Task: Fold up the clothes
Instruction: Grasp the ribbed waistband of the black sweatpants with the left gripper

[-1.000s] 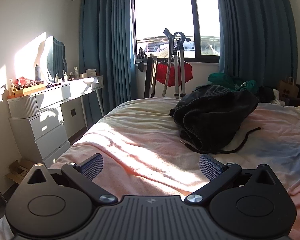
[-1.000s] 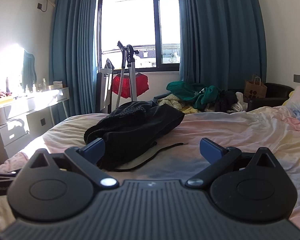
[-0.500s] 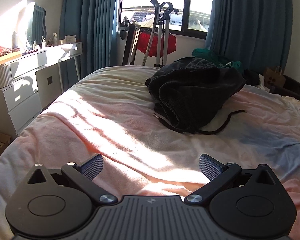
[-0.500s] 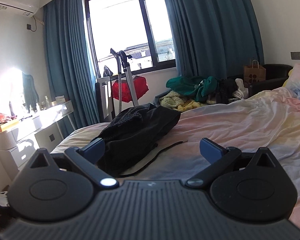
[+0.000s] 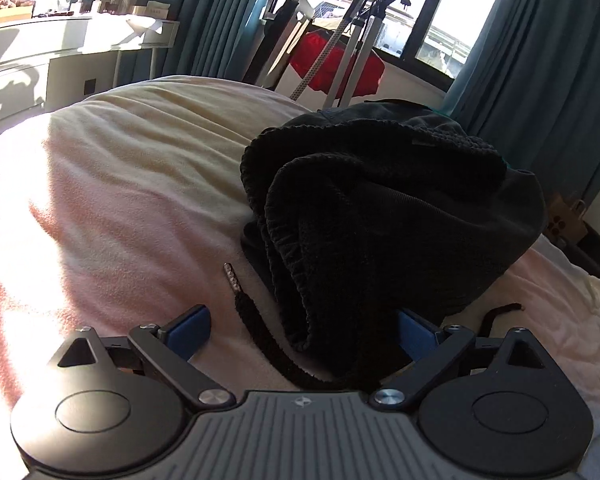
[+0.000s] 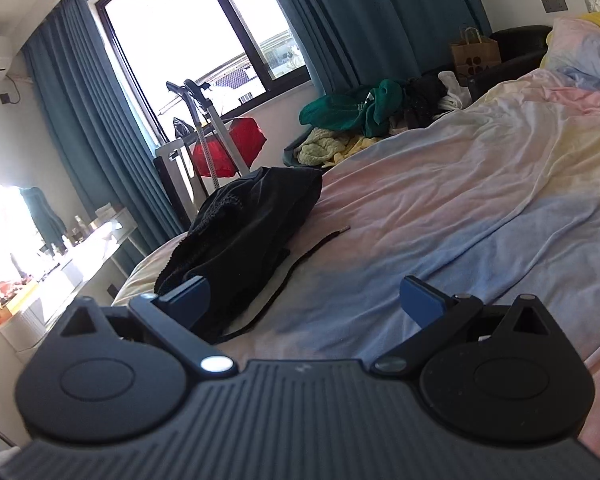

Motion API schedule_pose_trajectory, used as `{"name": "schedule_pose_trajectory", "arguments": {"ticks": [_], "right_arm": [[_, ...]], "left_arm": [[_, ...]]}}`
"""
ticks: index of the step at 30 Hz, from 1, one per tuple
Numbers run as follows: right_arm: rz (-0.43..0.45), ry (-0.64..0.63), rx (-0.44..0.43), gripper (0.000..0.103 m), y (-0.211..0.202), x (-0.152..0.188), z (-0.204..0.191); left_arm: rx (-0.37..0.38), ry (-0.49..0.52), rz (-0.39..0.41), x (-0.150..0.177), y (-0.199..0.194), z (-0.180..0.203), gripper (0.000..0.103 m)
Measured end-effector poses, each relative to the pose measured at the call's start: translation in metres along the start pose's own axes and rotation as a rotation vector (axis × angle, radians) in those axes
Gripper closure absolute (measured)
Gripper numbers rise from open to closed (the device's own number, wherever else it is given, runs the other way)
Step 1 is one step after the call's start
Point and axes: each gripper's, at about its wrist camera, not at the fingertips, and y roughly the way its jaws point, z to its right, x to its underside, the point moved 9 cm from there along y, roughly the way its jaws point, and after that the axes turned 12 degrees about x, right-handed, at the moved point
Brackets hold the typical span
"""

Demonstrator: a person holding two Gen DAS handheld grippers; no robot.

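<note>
A crumpled black garment (image 5: 388, 216) lies in a heap on the pastel bed (image 5: 132, 184), one metal-tipped drawstring (image 5: 256, 320) trailing toward me. My left gripper (image 5: 300, 330) is right at its near edge, jaws wide and closing, with the ribbed hem and the drawstring lying between the blue pads (image 5: 190, 332); the pads do not press on the cloth. In the right wrist view the same garment (image 6: 244, 236) sits ahead to the left, its other drawstring (image 6: 300, 260) stretched over the sheet. My right gripper (image 6: 304, 306) stands open over the bed, nothing between its fingers.
A clothes steamer with a red item (image 5: 336, 64) stands at the window beyond the bed. A white dresser (image 5: 40, 56) is at the left. A pile of green and yellow clothes (image 6: 356, 120) and a paper bag (image 6: 474, 54) lie past the bed's far side.
My left gripper has moved forward and down to the black garment, which now fills the view with its hem between the jaws. The right gripper has rolled, tilting its view, and drifted a little closer.
</note>
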Motion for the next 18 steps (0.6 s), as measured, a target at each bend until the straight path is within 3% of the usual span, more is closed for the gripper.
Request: {"name": "schedule_pose_trajectory", "arguments": {"ticks": [2,7,9,11,15,18], "right_arm": [[-0.026,0.0,0.0,0.0,0.013,0.007,0.001],[-0.09,0.0,0.006,0.0,0.043,0.023,0.005],[-0.097,0.006,0.004,0.0,0.05,0.025,0.006],[-0.101,0.005,0.012,0.0,0.055,0.028,0.007],[-0.086,-0.003,-0.001,0.0,0.053,0.026,0.006],[-0.025,-0.028,0.006,0.0,0.041,0.019,0.004]], "left_arm": [[-0.013,0.024,0.002,-0.005,0.017,0.006,0.012],[-0.055,0.056,0.007,-0.02,0.037,0.017,0.039],[-0.05,0.056,0.01,-0.025,0.034,0.021,0.064],[-0.053,0.055,0.028,-0.031,0.023,0.027,0.076],[-0.047,0.122,0.112,-0.044,-0.019,0.052,0.086],[-0.026,0.181,0.171,-0.054,-0.063,0.074,0.087]]}}
